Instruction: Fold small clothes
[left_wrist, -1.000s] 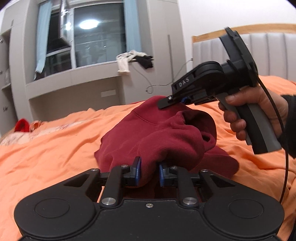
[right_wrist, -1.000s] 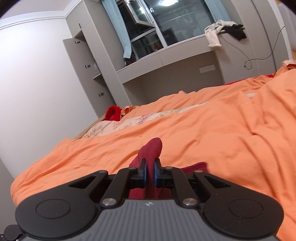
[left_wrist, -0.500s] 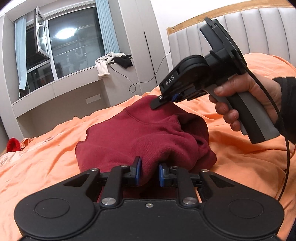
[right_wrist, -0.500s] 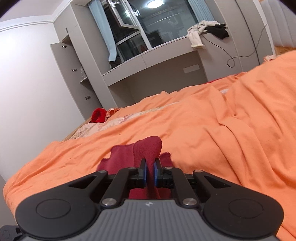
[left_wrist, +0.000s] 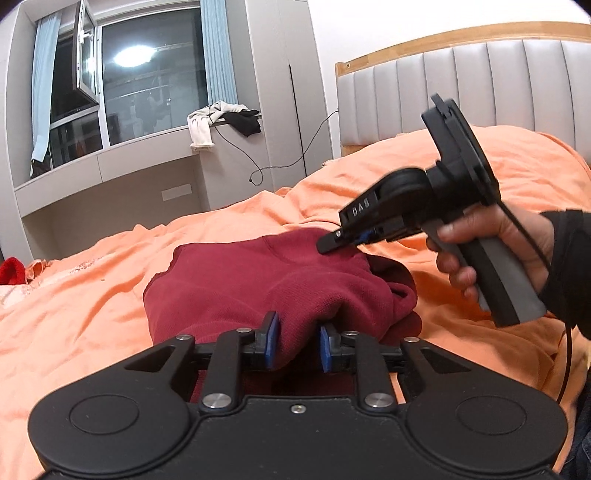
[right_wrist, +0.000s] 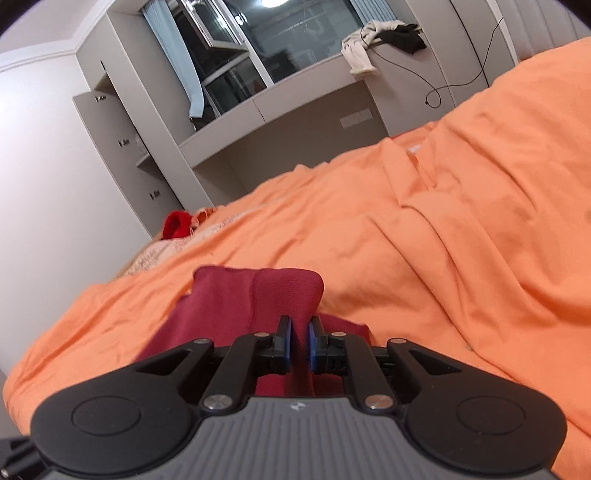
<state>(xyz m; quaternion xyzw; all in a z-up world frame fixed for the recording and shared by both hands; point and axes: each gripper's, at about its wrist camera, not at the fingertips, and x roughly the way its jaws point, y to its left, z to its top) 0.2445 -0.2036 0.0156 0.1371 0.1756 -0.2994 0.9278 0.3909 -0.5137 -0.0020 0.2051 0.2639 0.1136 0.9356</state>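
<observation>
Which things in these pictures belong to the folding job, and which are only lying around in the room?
Part of the job:
- dark red garment on the orange bedcover
- left gripper, with a fold of it between its pads
- right gripper, also clamping a fold

Lying about:
- white cloth and black cloth on the window ledge
- bright red item at the bed's far edge
- black cable

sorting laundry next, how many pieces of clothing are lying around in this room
4, maybe more hidden: dark red knit garment on the orange bedcover; bright red cloth item at the bed's far edge; white garment and black garment on the grey window ledge.
</observation>
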